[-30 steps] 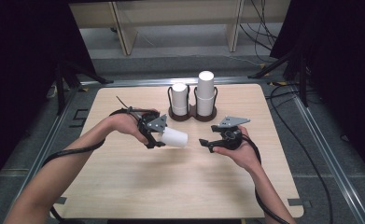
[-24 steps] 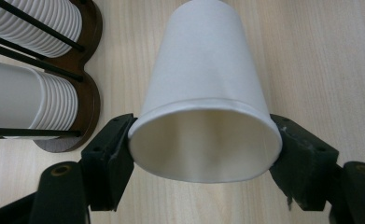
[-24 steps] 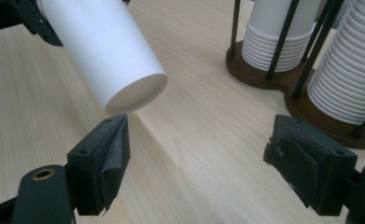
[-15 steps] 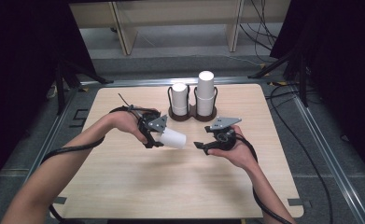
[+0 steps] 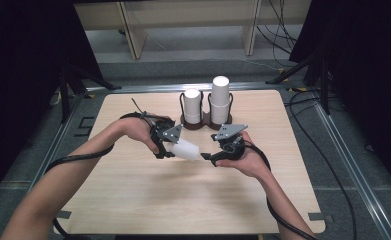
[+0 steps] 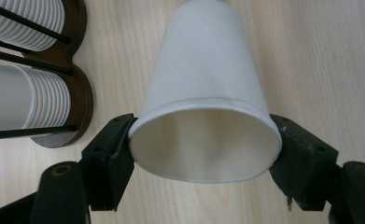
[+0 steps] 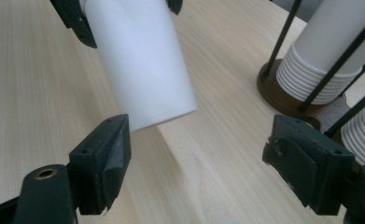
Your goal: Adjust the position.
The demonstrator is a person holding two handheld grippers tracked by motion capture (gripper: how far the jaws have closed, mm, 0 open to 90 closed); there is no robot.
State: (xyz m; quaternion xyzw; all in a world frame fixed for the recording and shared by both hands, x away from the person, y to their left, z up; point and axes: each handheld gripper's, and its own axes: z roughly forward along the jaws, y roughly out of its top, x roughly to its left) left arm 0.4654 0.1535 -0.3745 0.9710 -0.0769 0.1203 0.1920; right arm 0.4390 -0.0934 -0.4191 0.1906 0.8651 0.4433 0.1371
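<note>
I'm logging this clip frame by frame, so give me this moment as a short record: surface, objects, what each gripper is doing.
surface: wooden table
loose object: white paper cup, on its side above the table
left gripper: jaws shut on the cup at its rim, open mouth toward this gripper's camera
right gripper: jaws open, close to the cup's closed bottom end, not gripping it
holder: dark base with wire uprights, at the table's far side
stacks: two stacks of white cups in the holder, the right one taller

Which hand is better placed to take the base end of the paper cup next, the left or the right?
Probably the right. Its tool is open, just short of the base of the paper cup. The left tool is shut on that cup's rim, so it can only hold it.
</note>
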